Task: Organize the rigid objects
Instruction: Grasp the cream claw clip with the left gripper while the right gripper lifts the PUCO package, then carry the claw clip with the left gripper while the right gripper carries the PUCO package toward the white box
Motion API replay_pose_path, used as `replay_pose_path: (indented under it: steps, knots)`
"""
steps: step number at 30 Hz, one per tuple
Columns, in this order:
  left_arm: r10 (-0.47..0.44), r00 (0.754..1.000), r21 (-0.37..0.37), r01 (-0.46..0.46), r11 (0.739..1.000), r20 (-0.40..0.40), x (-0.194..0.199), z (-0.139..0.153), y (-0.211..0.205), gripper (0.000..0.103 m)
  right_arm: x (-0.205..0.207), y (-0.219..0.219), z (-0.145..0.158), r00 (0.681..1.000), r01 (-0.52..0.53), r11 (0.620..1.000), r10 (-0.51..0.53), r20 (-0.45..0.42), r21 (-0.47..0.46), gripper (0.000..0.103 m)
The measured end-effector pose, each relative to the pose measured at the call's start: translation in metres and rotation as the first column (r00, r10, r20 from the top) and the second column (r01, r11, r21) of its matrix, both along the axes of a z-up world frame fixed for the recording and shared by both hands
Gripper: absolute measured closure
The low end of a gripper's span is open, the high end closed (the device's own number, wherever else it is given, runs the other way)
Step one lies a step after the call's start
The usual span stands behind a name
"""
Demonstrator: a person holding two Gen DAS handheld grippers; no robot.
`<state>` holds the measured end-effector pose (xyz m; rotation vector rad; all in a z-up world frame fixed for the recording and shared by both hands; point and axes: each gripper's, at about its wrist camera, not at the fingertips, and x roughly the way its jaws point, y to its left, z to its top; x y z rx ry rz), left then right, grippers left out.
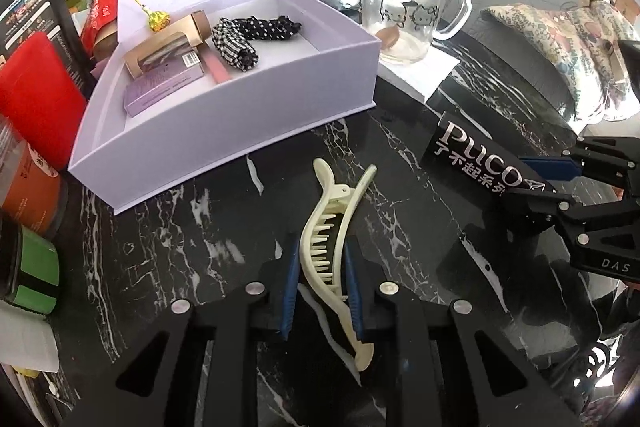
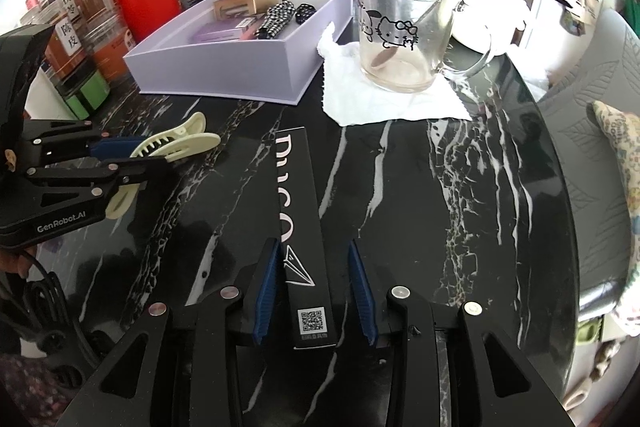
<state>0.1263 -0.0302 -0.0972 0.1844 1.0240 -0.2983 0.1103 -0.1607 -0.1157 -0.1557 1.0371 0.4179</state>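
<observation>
A cream hair claw clip (image 1: 334, 251) lies on the black marble table between the pads of my left gripper (image 1: 322, 291), which is closed on it; it also shows in the right wrist view (image 2: 176, 145). A long black box marked PUCO (image 2: 300, 223) lies between the fingers of my right gripper (image 2: 314, 291), which is open around it with a gap on the right side. The box shows in the left wrist view (image 1: 480, 157) too. A lilac open box (image 1: 256, 107) holds small boxes and hair ties.
A glass mug (image 2: 404, 27) stands on a white napkin (image 2: 384, 99) right of the lilac box. Jars, a red case (image 1: 36, 95) and green tins crowd the left edge. A cushion (image 1: 568, 43) lies beyond the table's right edge.
</observation>
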Motion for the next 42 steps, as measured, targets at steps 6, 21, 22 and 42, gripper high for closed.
replay_pose_path:
  steps: [6,21,22,42]
  knots:
    - [-0.008,1.000,-0.012,0.008,1.000,0.010,0.004,-0.001,-0.003,0.081,0.000,0.001,0.000,1.000,0.013,1.000,-0.013,0.002,0.006,0.068]
    - [0.032,0.999,-0.043,-0.031,0.999,0.022,0.000,0.004,0.004,0.082,-0.006,0.000,0.000,0.998,0.038,0.999,-0.039,0.044,0.026,0.085]
    - [0.037,0.999,-0.043,-0.036,0.998,0.023,-0.001,0.006,0.006,0.082,-0.007,-0.001,0.002,0.998,0.042,0.999,-0.044,0.050,0.034,0.085]
    - [0.145,0.984,-0.057,-0.139,0.989,0.102,-0.046,0.038,0.040,0.082,-0.042,0.022,0.030,0.993,0.003,0.997,-0.012,0.116,0.081,0.085]
